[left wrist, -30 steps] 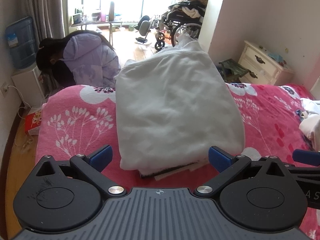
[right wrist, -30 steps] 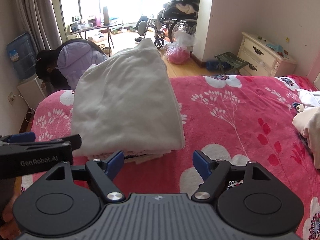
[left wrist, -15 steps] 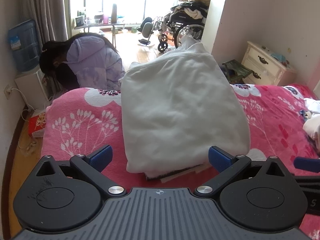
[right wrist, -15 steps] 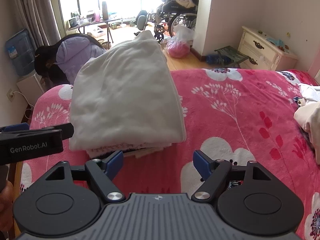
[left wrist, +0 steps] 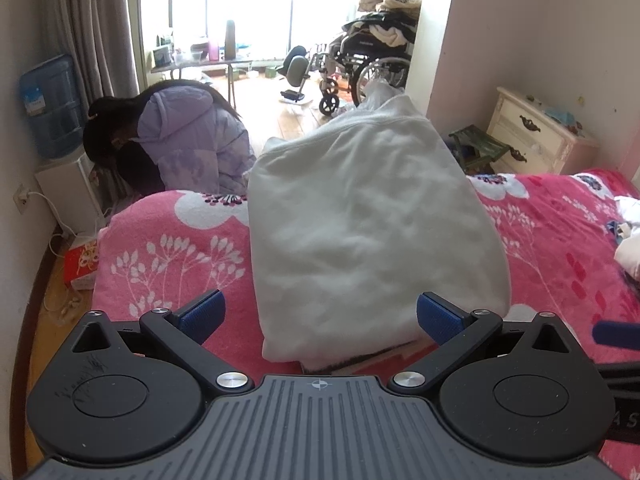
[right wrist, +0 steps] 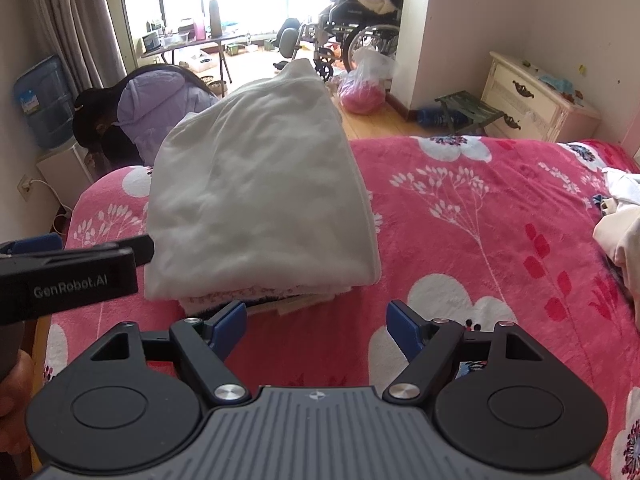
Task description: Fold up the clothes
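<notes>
A folded white garment tops a stack of folded clothes on the pink flowered bed. Edges of lower folded pieces peek out under it. My left gripper is open just in front of the stack's near edge, holding nothing. My right gripper is open too, empty, hovering before the stack's right front corner. The left gripper's body shows at the left of the right wrist view, beside the stack.
Unfolded light clothes lie at the bed's right edge. A person in a lilac jacket crouches beyond the bed's far left corner. A cream nightstand, a green stool, a wheelchair and a water jug stand around.
Both grippers have drawn back slightly from the stack and shifted a little left; the stack itself stays put. Both stay open.
</notes>
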`<state>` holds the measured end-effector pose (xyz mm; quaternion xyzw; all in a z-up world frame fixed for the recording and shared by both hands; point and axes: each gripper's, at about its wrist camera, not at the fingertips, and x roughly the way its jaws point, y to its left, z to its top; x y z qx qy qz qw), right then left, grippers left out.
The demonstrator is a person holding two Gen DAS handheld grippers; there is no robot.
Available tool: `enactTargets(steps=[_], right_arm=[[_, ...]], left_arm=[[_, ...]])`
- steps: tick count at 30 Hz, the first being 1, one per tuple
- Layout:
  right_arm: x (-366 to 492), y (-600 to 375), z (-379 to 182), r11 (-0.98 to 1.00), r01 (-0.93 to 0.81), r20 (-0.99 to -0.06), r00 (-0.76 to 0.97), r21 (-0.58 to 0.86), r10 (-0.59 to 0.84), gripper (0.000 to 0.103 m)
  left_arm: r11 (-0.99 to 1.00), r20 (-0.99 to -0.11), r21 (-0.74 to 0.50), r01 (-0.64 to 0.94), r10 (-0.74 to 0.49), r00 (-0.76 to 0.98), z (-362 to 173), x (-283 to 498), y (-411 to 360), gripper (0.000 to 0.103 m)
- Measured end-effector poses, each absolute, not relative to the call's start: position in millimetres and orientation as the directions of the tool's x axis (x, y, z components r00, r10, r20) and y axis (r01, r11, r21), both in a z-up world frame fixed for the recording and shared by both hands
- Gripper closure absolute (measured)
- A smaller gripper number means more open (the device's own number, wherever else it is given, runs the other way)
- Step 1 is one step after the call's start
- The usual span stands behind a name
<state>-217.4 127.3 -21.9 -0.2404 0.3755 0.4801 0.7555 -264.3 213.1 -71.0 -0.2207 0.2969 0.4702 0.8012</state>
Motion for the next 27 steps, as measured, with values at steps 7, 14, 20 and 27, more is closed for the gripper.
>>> enactTargets(steps=[7,14,20,27], right_arm=[[-220.7,127.9,-22.6,0.412,-0.911,-0.799,0.248,0.0,0.548,0.023],[-227.3,129.3,-24.4,0.389,-0.921,-0.802,0.236,-0.005,0.549,0.023],[-229.2,131.3,-28.6,0.389,-0.921,-0.813,0.228,-0.001,0.536,0.022],[-230.9,134.7,-34.8,0.392,-0.92,-0.826,0.227,-0.008,0.517,0.022]], left_arm=[[0.477,-0.686,-0.066,-0.876,0.616,0.387,-69.7,-261.1,212.4,0.0],[0.487,-0.681,-0.056,-0.871,0.62,0.39,-70.1,-259.7,209.5,0.0],[0.481,-0.698,-0.047,-0.875,0.611,0.373,-76.0,-258.0,212.5,0.0],[0.474,-0.712,-0.044,-0.879,0.603,0.361,-81.8,-260.1,215.1,0.0]])
